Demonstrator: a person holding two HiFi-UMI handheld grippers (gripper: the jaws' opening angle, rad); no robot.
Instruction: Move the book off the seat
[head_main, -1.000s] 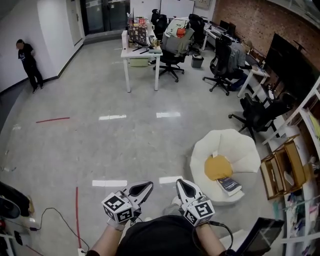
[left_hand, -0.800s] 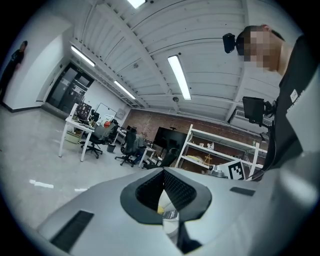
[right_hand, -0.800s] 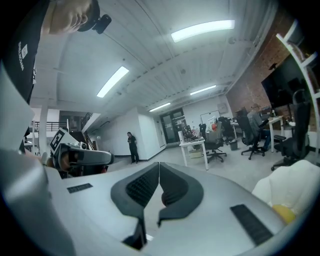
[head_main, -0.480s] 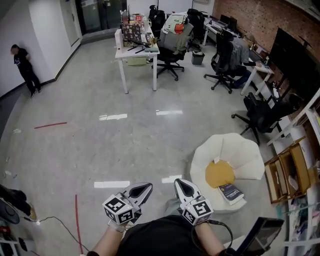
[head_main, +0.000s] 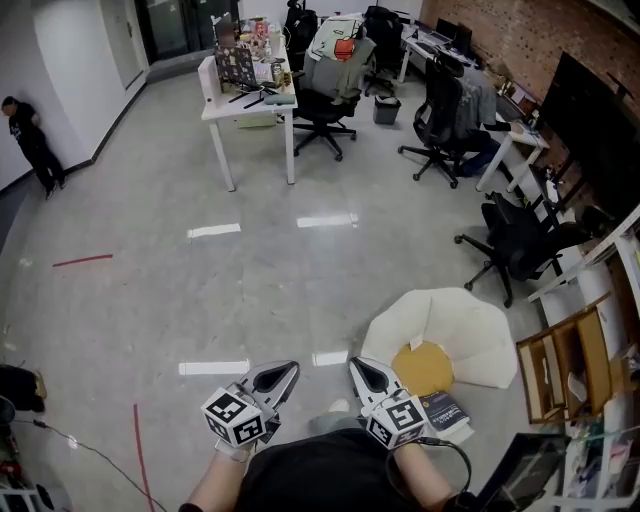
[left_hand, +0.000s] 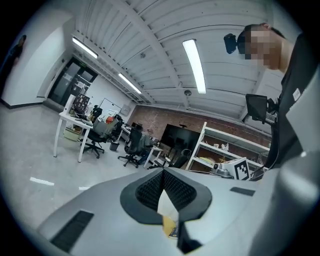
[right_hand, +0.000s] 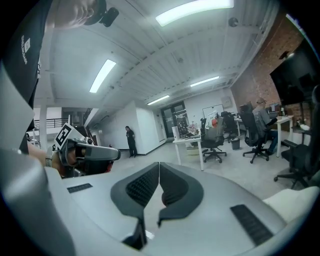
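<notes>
One book (head_main: 445, 411) lies flat on one white seat (head_main: 485, 345), long axis slanting far-left to near-right; my left gripper (head_main: 285, 372) and right gripper (head_main: 358, 368) are closed, empty.

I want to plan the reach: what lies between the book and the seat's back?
The head view shows a yellow cushion between the book and the seat's back.

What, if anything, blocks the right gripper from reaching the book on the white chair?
Probably yes: the book lies uncovered on the seat beside the right gripper, nothing between them, though its shut jaws must open.
</notes>
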